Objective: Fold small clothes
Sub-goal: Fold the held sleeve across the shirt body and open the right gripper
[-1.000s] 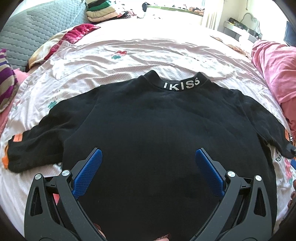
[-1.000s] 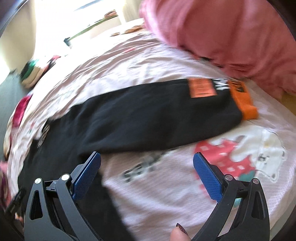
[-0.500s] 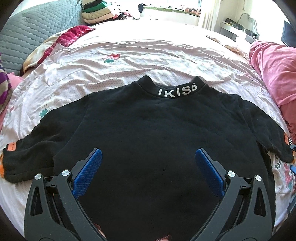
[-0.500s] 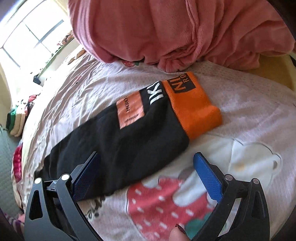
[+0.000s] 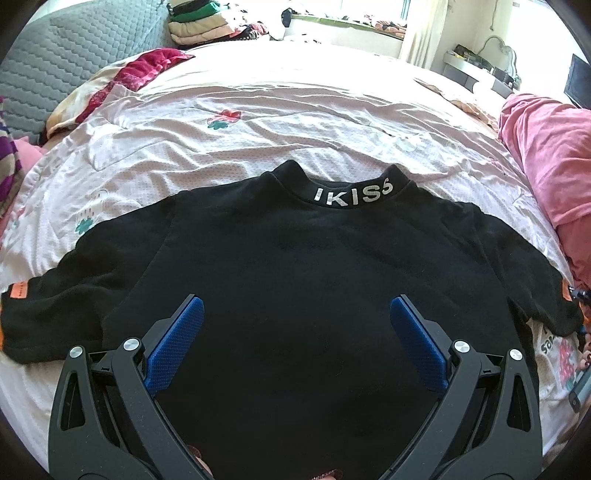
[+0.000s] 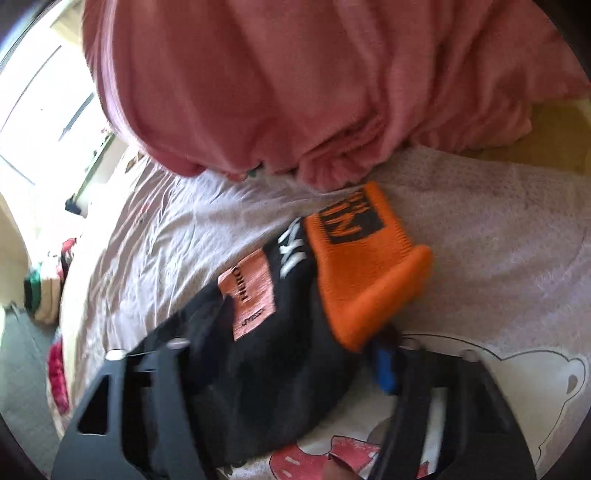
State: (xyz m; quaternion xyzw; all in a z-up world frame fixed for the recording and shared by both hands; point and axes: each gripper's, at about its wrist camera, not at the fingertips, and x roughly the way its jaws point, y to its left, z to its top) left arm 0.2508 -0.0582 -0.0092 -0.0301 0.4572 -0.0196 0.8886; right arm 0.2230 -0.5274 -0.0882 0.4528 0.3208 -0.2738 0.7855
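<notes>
A black sweater (image 5: pixel 317 280) is laid flat on the bed (image 5: pixel 258 122), neck away from the left wrist camera, with white lettering on the collar (image 5: pixel 351 194). Both sleeves are spread outward; the left sleeve (image 5: pixel 55 314) ends near an orange patch at the frame's left edge.

The left tongs (image 5: pixel 295 332) are held spread wide over the lower body of the sweater, nothing being gripped between the blue pads (image 5: pixel 177 343).

In the right wrist view, the right sleeve (image 6: pixel 258 350) is seen lying on the bed, its orange cuff (image 6: pixel 365 266) pointing toward a pink blanket (image 6: pixel 295 81). The right tongs (image 6: pixel 295 369) have just been closing, and the sleeve lies between them just behind the cuff. The view is blurred, and only one blue pad (image 6: pixel 384 369) is seen, at the sleeve's edge; whether the cloth is already pinched cannot be told.

The blanket is heaped just beyond the cuff, almost touching it, and bounds the sweater on that side. Printed cartoon figures (image 6: pixel 480 376) are seen on the sheet below the sleeve. Farther off, a red-patterned quilt (image 5: pixel 140 70) is bunched at the bed's far left, a grey padded headboard (image 5: pixel 74 44) stands behind it, and folded clothes (image 5: pixel 199 22) are stacked beyond the bed near a bright window.
</notes>
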